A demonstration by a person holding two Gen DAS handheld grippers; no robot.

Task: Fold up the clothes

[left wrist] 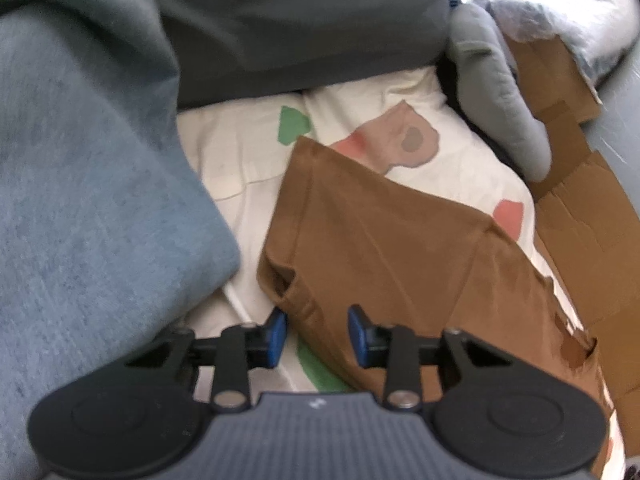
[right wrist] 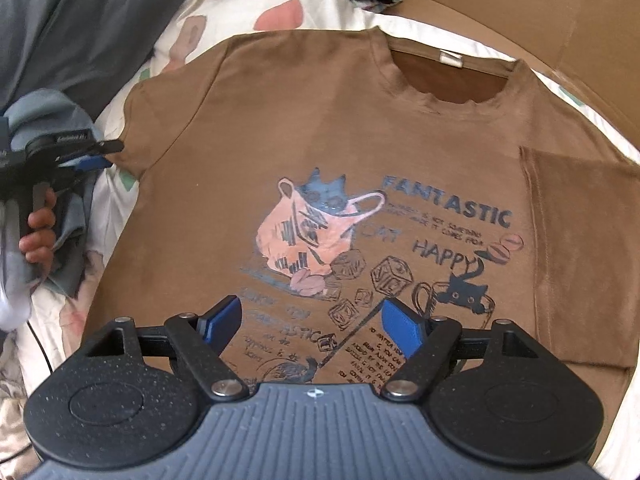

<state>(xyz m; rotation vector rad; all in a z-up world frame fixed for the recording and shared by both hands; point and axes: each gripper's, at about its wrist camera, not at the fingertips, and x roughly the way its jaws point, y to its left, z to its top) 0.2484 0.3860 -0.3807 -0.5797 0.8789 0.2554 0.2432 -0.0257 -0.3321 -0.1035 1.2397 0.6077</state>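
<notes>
Right-wrist view, left to right: left gripper (right wrist: 94,156) at left edge by the sleeve, fingers released; brown T-shirt (right wrist: 320,168) mid-frame on floral sheet (right wrist: 224,8), long axis vertical, collar toward top; right gripper (right wrist: 312,326) released, empty, over hem

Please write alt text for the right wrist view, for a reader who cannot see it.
A brown T-shirt with a cat print lies flat, front up, on a patterned bedsheet, one sleeve folded in. The right gripper hovers open above its lower part; the left gripper is at the far sleeve.
</notes>
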